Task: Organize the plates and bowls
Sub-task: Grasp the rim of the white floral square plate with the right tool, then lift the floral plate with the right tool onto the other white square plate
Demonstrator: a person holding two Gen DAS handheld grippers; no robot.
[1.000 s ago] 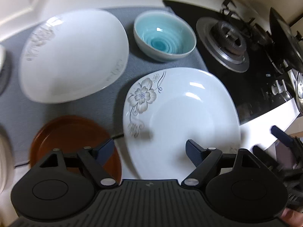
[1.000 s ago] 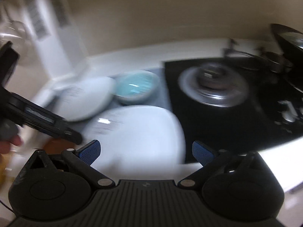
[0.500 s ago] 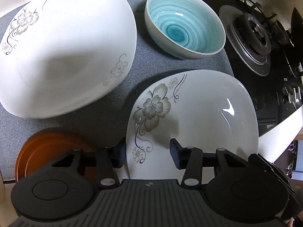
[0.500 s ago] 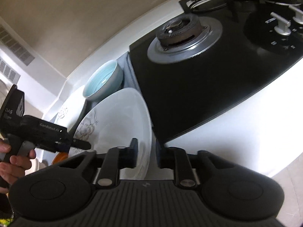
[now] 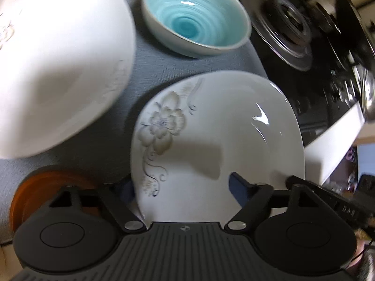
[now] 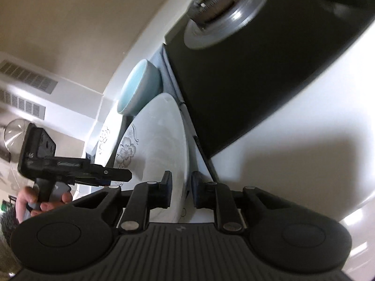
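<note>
A white flowered plate (image 5: 211, 140) rests on the grey mat (image 5: 145, 75), one side tilted up above its shadow. My right gripper (image 6: 181, 187) pinches the plate's (image 6: 159, 140) rim edge-on; its jaws are opening slightly, pads still on the rim. It enters the left wrist view as the right gripper (image 5: 289, 180) at the plate's right edge. My left gripper (image 5: 182, 186) hovers over the near rim with its jaws opening. One finger sits behind the rim and the other above the plate, neither pressing. A hand holds the left gripper (image 6: 121, 175) beside the plate.
A larger white flowered plate (image 5: 58, 65) lies at the left. A turquoise bowl (image 5: 194, 23) stands behind, and a brown plate (image 5: 35, 187) is at the near left. The black gas hob (image 5: 293, 35) borders the mat on the right, with white counter (image 6: 293, 140) in front of it.
My right gripper dropped, rolled and shut from wide open onto the flowered plate's rim. My left gripper narrowed, then spread wide again. One side of the plate has lifted off the mat.
</note>
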